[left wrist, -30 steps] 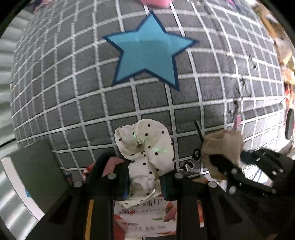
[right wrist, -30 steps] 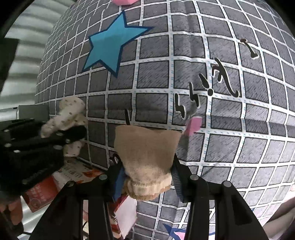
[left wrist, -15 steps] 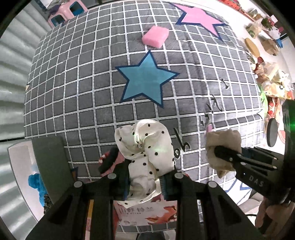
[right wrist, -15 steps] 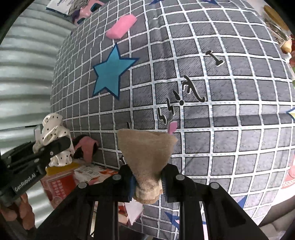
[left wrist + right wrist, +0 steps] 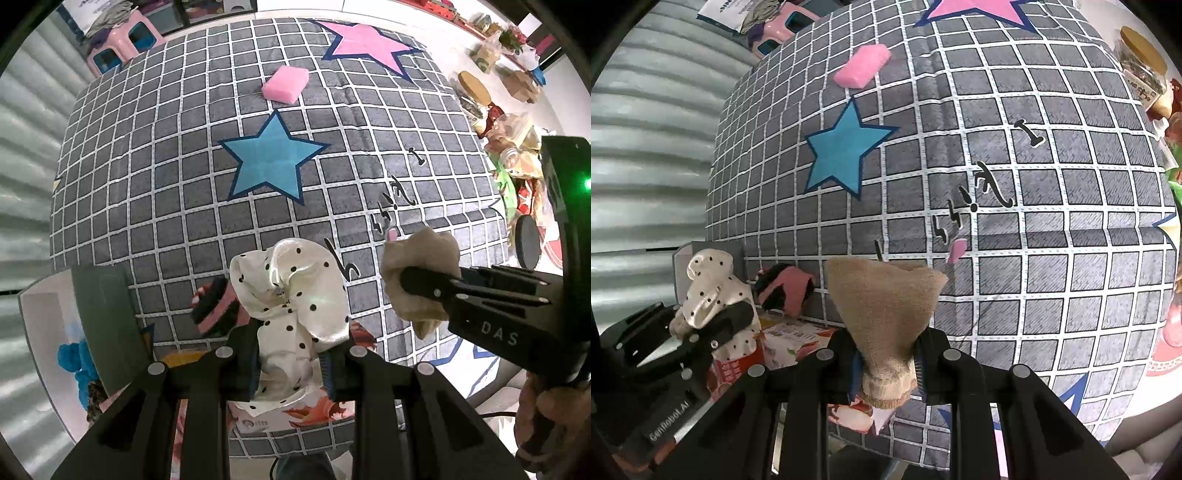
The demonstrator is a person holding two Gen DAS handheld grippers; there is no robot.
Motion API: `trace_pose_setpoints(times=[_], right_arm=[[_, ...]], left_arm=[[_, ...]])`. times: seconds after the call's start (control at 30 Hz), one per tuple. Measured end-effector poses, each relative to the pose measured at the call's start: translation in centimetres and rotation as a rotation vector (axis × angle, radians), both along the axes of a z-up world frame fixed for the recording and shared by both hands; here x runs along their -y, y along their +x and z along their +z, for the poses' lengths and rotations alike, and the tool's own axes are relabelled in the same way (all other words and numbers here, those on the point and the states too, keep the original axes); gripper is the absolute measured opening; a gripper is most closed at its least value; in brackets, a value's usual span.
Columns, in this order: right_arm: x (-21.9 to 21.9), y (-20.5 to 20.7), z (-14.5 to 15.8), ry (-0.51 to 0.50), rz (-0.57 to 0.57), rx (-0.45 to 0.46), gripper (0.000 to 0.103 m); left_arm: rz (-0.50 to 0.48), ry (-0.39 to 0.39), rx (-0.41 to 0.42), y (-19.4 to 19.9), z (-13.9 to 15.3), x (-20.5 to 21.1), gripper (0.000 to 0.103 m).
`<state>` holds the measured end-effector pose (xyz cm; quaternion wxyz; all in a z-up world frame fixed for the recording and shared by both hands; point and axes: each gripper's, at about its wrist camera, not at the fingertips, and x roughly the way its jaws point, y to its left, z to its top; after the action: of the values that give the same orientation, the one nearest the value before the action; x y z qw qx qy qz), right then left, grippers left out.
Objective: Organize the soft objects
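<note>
Both grippers have risen off the checked cloth [image 5: 155, 206]. Left gripper [image 5: 291, 363] grasps the dotted scrunchie [image 5: 291, 295], right gripper [image 5: 886, 363] the beige sock [image 5: 886, 295]; keep both clenched while carrying.

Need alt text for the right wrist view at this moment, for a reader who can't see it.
The right gripper has its jaws shut on a beige sock, held above a grey checked blanket printed with a blue star. At left, the left gripper holds a white polka-dot cloth; a pink sponge lies on the blanket beyond.
</note>
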<state>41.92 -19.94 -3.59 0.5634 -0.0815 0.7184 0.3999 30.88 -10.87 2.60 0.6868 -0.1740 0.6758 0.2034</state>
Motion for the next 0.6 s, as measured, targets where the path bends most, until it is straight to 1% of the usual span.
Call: trace_pose_setpoints(times=[0.27,0.4,0.6], right_arm=[[-1.6,-2.0,2.1,0.028,0.019,0.042,0.024],[-3.1,-3.3,3.7,0.05,0.047,0.073,0.024],[-4.8,-5.5,6.1,0.081,0.084,0.098,0.024]], left_arm=[[0.035,0.014,0.054,-2.0,1.7,-1.4,0.028],[0.06,0.03,0.09,-3.4,3.2,-2.3,0.028],[0.106,0.053,0.14,-5.8,5.5,-3.9,0.028]])
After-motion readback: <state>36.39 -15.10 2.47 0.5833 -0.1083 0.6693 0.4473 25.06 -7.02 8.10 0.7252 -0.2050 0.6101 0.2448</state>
